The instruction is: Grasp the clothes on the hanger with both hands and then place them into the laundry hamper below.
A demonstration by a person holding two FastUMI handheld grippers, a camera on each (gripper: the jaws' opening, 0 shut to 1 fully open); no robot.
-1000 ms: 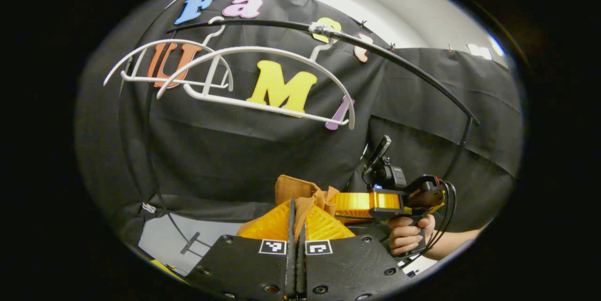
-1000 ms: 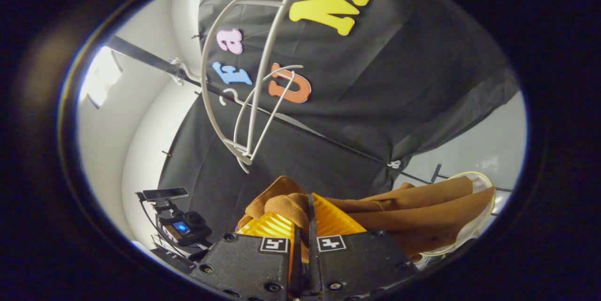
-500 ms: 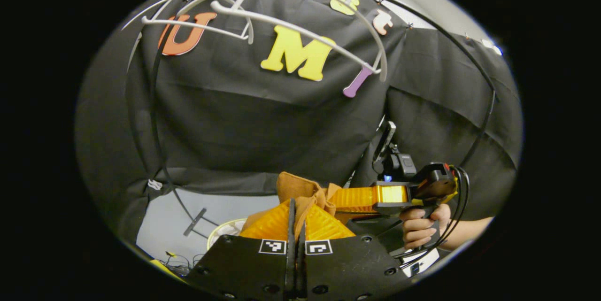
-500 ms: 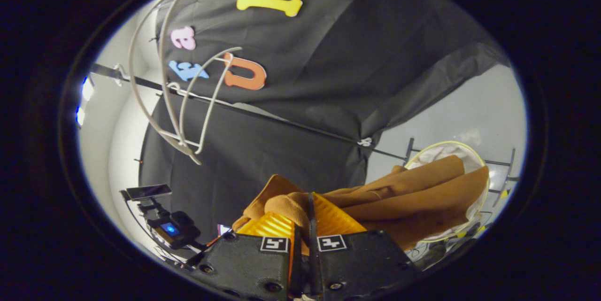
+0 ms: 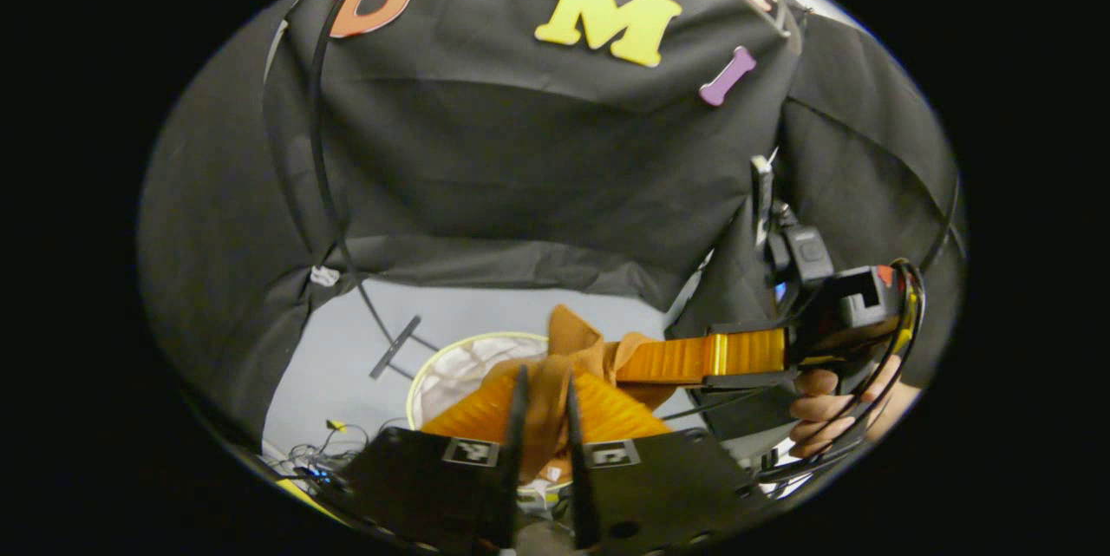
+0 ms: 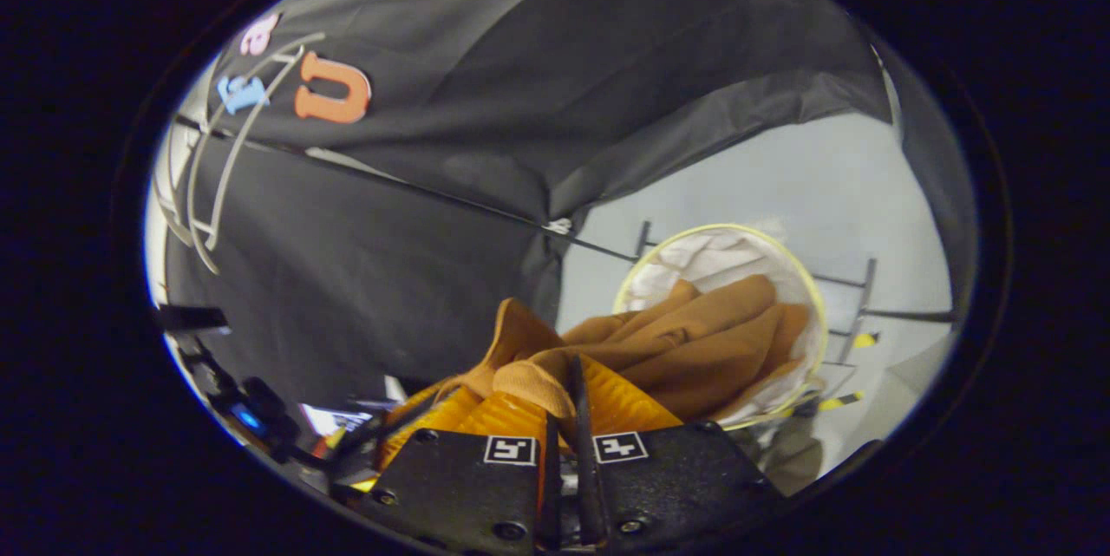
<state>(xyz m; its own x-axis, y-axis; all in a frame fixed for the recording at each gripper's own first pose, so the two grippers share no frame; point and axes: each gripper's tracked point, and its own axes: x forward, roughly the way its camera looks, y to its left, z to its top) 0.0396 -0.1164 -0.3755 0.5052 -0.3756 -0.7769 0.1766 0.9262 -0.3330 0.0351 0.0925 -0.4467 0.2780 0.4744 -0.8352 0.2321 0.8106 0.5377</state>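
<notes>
1. Left tongs slightly apart, brown cloth between the fingers; grip unclear.
2. Right tongs pinched on cloth; its far end drapes into the hamper, centre right.
3. Hamper partly hidden, lower centre.

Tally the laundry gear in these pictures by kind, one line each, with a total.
Brown garment: 1
White hangers on the rail: 2
Laundry hamper: 1
Grippers, left gripper and right gripper, both clamped on the garment: 2
Total: 6
</notes>
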